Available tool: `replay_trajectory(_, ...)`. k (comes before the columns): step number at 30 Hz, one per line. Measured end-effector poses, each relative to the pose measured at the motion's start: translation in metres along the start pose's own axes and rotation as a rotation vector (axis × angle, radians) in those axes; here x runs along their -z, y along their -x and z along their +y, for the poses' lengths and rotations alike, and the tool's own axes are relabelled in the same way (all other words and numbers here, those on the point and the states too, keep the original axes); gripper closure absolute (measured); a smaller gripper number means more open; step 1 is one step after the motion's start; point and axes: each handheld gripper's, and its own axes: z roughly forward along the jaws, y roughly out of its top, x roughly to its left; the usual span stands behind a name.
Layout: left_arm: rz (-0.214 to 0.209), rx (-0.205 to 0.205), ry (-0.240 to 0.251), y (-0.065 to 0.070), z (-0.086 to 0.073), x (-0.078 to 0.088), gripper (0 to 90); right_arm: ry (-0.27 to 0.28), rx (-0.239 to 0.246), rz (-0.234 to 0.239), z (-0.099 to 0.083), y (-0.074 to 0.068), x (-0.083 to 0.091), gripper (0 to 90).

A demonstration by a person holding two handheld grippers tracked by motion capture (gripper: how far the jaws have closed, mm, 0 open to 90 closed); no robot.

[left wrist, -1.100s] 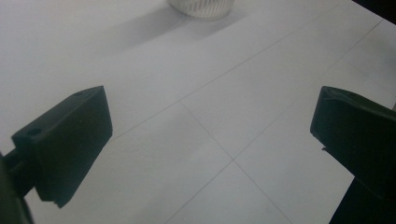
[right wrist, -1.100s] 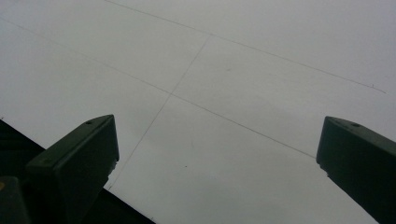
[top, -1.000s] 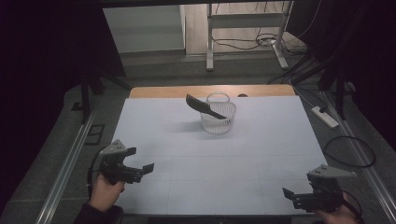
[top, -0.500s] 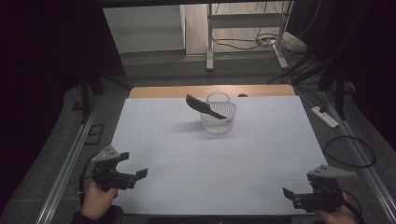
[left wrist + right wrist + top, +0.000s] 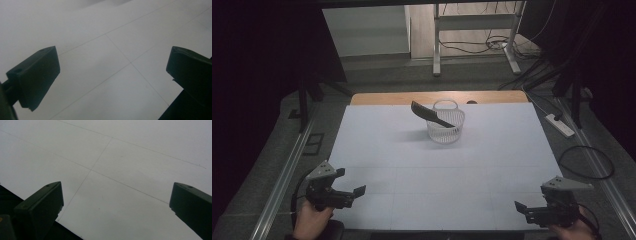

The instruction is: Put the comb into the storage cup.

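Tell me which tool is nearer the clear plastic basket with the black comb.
Left, by a small margin. The left tool sits at the near-left table edge, the right tool at the near-right corner; the clear plastic basket with the black comb stands far from both.

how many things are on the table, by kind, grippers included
grippers: 2, left gripper and right gripper, both open and empty
basket: 1, white basket
comb: 1, black comb, resting across the basket's rim
total: 4
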Motion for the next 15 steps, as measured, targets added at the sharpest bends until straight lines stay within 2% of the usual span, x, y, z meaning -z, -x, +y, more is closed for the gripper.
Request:
replay_trajectory(2,0.018,-0.010,-0.008,0.0015,-0.0014,0.0008,0.0,0.000,0.000,0.000,0.0000,0.0000,0.0000,0.0)
replay_trajectory(15,0.049,-0.011,-0.038,0.0036,-0.0066,0.0036,0.0,-0.001,0.003,-0.004,0.0003,-0.0003,-0.0003,0.0)
